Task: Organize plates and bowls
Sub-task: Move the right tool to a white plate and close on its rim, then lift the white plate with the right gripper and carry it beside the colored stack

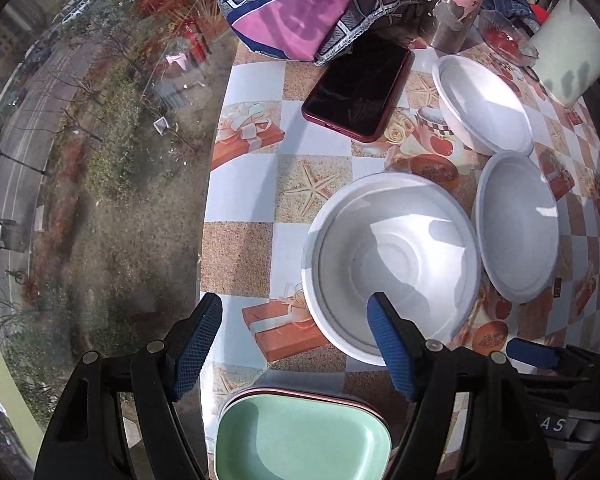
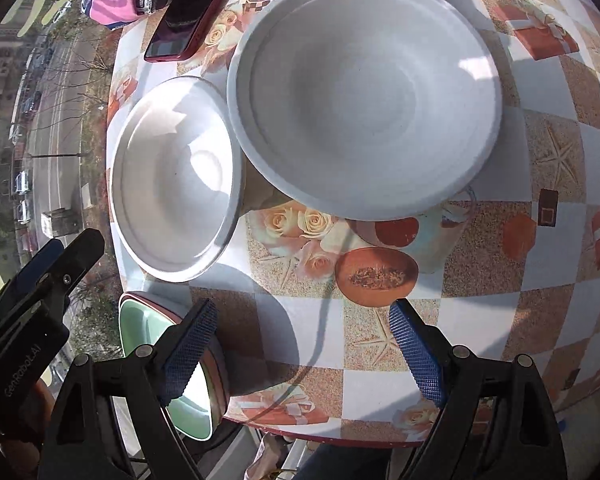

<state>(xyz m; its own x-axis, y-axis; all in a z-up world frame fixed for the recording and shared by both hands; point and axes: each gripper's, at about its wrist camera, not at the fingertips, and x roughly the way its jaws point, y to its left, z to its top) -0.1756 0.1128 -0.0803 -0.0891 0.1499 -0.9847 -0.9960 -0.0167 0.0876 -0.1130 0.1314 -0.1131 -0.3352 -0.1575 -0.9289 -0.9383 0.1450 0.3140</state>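
"GenRoboLAI" on left gripper (image 2: pixel 40 276)

White bowls (image 1: pixel 392 264) sit plain and unmarked on a tabletop (image 1: pixel 240 208) chequered in white and sandy squares, printed with starfish, roses and orange gift boxes. Mint-green dish (image 1: pixel 300 436), pink rim beneath. Dark red phone (image 1: pixel 358 90). Grey grid-patterned cloth (image 1: pixel 316 4), pink panel. Black tongs (image 1: pixel 296 344), blue pads.
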